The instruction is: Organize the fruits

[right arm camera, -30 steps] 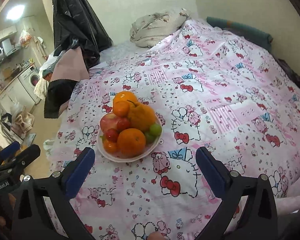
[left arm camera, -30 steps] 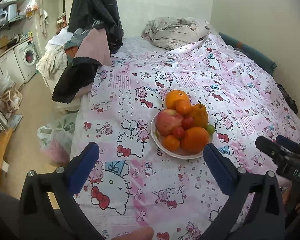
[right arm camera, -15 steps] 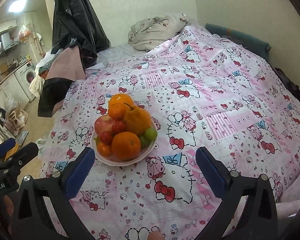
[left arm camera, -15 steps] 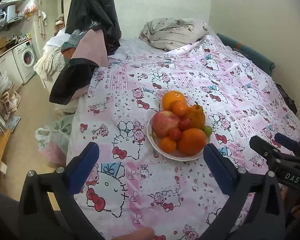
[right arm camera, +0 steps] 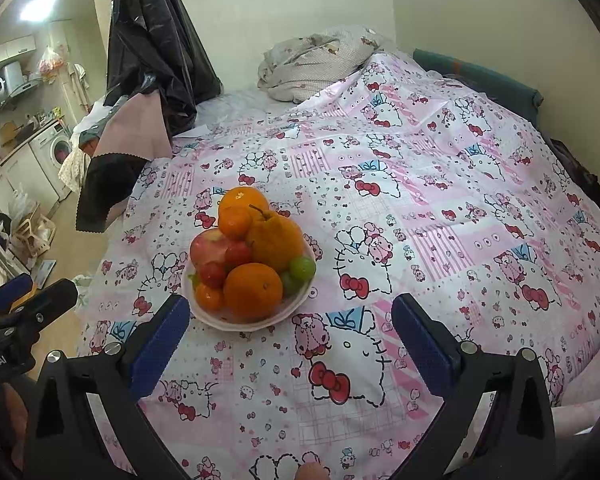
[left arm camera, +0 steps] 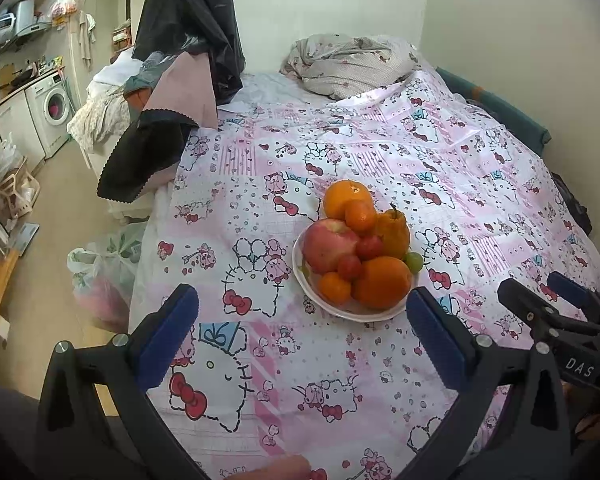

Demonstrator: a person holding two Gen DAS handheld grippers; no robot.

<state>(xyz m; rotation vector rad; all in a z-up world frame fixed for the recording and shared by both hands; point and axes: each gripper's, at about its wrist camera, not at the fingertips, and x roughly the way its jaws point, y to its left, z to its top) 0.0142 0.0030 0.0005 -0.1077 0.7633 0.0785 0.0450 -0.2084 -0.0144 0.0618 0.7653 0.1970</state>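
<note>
A white plate (left arm camera: 396, 309) (right arm camera: 300, 300) piled with fruit sits on the pink cartoon-print bedspread (left arm camera: 380, 160). On it are large oranges (left arm camera: 382, 282) (right arm camera: 253, 290), a red apple (left arm camera: 328, 244) (right arm camera: 208, 246), an orange pear-shaped fruit (left arm camera: 394, 232) (right arm camera: 276, 240), small tangerines (left arm camera: 334, 288), cherry tomatoes (left arm camera: 349, 267) and green grapes (right arm camera: 302, 268). My left gripper (left arm camera: 302, 314) is open and empty, hovering just in front of the plate. My right gripper (right arm camera: 290, 320) is open and empty, to the plate's right and near side. Each gripper also shows in the other's view (left arm camera: 556, 300) (right arm camera: 28, 296).
A crumpled blanket (left arm camera: 348, 60) lies at the head of the bed. Dark clothes and a pink cloth (left arm camera: 180, 92) hang over the bed's left edge. A plastic bag (left arm camera: 100, 272) sits on the floor at left. A wall runs along the bed's right side.
Both grippers have drifted slightly; the plate sits a little lower and further left in both views. Both stay open and empty.
</note>
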